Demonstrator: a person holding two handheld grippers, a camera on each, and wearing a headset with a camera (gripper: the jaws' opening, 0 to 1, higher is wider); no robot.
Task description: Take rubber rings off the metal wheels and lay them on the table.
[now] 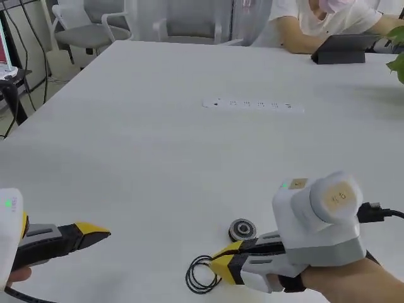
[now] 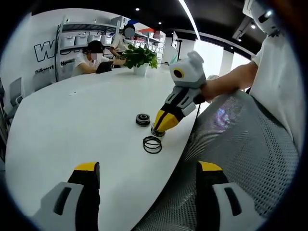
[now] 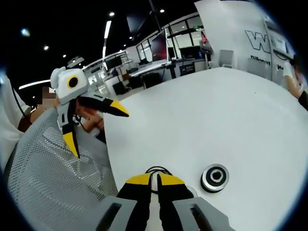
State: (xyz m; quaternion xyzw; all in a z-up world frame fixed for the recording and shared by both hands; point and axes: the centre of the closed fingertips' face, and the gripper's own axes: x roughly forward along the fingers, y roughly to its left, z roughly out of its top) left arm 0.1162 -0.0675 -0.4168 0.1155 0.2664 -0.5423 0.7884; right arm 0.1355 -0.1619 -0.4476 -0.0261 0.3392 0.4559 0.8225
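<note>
White table (image 1: 189, 158) is holding soft-looking black rubber rings (image 1: 201, 276) by a round metal wheel (image 1: 242, 229); right gripper (image 3: 156, 179) is sitting shut, left gripper (image 2: 148, 168) wide. Pinch one edge.

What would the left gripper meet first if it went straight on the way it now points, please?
Most likely the loose rubber rings on the table, with the right gripper just behind them; depth is unclear, so the left gripper might pass above them.

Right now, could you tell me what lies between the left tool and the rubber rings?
Bare table separates the left tool from the rubber rings, as the head view shows.
</note>
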